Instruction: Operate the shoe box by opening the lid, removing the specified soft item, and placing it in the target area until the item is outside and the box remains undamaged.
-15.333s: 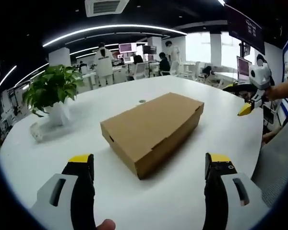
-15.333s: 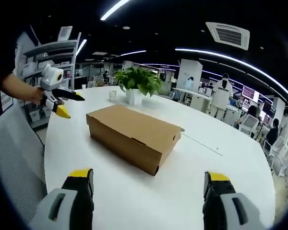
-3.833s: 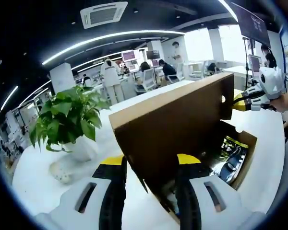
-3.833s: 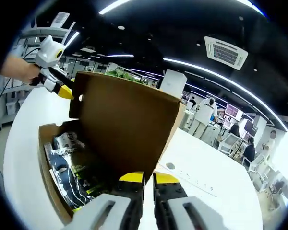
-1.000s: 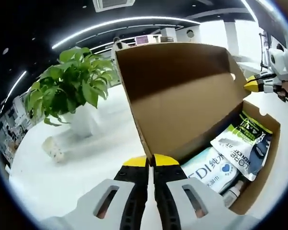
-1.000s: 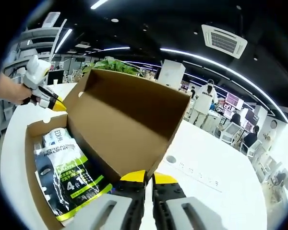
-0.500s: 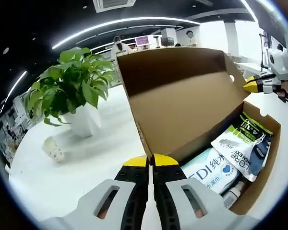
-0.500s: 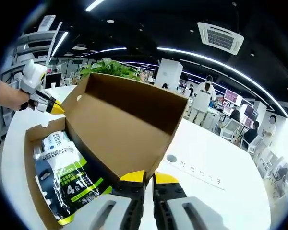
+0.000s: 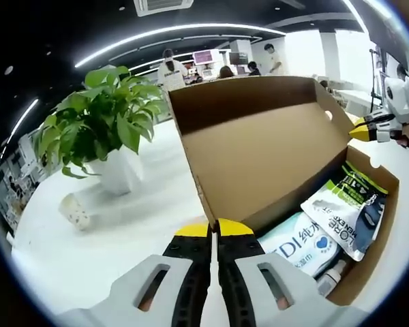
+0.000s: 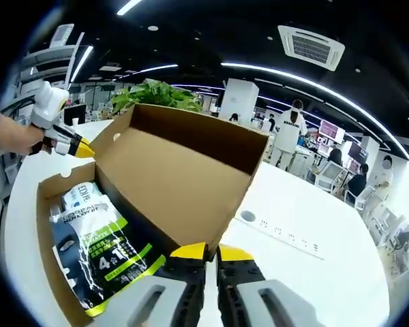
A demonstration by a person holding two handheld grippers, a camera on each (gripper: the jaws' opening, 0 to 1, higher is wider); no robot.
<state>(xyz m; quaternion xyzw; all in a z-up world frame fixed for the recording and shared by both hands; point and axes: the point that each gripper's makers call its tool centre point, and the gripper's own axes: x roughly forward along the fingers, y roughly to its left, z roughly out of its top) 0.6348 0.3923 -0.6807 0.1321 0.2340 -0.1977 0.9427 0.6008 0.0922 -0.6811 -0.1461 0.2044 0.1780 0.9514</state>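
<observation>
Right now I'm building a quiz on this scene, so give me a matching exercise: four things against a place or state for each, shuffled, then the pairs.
Things:
1. box lid
2. potted plant
3. white pack with blue lettering
4. left gripper

Places or states:
A. lying inside the shoe box
B. shut on the lid's edge
C. swung up and open
D. standing on the white table

Pairs: 1-C, 2-D, 3-A, 4-B
</observation>
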